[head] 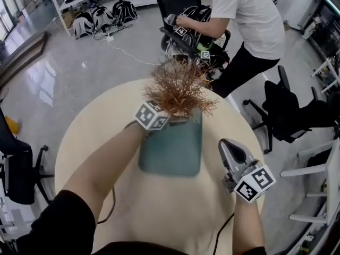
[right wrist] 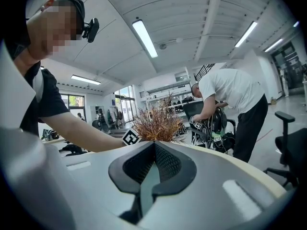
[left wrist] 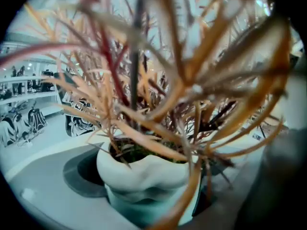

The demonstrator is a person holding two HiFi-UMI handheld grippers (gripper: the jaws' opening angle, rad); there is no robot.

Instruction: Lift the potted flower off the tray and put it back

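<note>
Left claw [head: 162, 118] grasping one potted flower [head: 178, 92] | right claw [right wrist: 152, 152] clenched, empty | one tray [head: 172, 155]

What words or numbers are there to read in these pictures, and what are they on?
None can be read anywhere.
On the left marker cube and right marker cube: only black-and-white square patterns, no letters.
On the potted flower and tray: no label in view.

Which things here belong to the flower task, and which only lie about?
For the job: dried orange-brown flower in a white pot; grey-green rectangular tray; left hand-held gripper at the pot.
Lying about: idle right hand-held gripper, shut; black office chair; black bags on the floor; person in white T-shirt.
</note>
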